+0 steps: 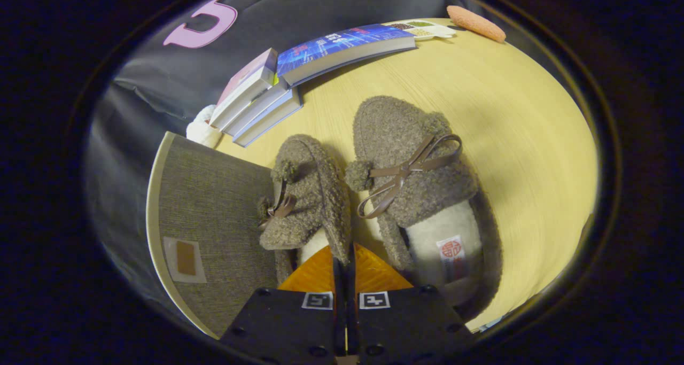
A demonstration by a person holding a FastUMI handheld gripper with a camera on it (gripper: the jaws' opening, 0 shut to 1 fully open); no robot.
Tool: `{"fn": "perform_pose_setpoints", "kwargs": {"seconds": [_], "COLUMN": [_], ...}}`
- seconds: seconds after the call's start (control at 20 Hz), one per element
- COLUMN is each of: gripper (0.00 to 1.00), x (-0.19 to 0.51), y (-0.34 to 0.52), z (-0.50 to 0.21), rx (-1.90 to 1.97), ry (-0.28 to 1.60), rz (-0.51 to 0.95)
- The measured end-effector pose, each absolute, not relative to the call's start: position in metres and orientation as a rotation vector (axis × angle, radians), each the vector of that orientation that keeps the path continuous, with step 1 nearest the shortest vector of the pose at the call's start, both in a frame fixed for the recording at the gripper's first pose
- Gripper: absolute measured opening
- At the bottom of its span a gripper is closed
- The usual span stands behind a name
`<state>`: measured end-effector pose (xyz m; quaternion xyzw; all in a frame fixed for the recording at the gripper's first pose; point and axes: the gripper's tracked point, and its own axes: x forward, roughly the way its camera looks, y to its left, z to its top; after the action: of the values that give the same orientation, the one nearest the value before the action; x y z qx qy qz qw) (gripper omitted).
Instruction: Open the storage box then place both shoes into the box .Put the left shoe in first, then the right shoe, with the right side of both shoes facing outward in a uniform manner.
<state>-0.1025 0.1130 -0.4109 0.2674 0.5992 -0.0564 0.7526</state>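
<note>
— What are the fingers doing?

— The gripper (pixel 345 258) has its two orange fingers (pixel 315 274) pressed nearly together, pinching the side wall of the left shoe (pixel 307 194) — a thin strip of the fuzzy collar sits between them, so they're clamped on it.

— And how does that shoe sit?

— Tilted onto its side, leaning toward the storage box (pixel 214 220), whose grey fabric lid lies flat just beside it and looks closed.

— The other one?

— The right shoe (pixel 422 194) stands upright on the wooden table (pixel 523 140), touching or almost touching the held one, its brown bow up and white lining showing.

— Farther back?

— A stack of books (pixel 262 100) with a blue book (pixel 347 47) beside it, a white fluffy thing (pixel 203 130) near the box corner, then a small tray (pixel 425 29) and an orange sponge (pixel 475 23) — all at the table's far edge.
</note>
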Motion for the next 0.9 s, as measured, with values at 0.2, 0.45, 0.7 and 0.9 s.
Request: {"fn": "perform_pose_setpoints", "kwargs": {"seconds": [0.2, 0.45, 0.7, 0.9], "gripper": [0.03, 0.03, 0.03, 0.03], "x": [-0.093, -0.069, -0.026, -0.005], "y": [0.109, 0.09, 0.088, 0.119], "z": [-0.396, -0.355, -0.283, -0.236], "rx": [0.623, 0.669, 0.702, 0.698], "ry": [1.258, 1.155, 1.004, 0.939], "rz": [-0.139, -0.169, -0.137, -0.052]}}
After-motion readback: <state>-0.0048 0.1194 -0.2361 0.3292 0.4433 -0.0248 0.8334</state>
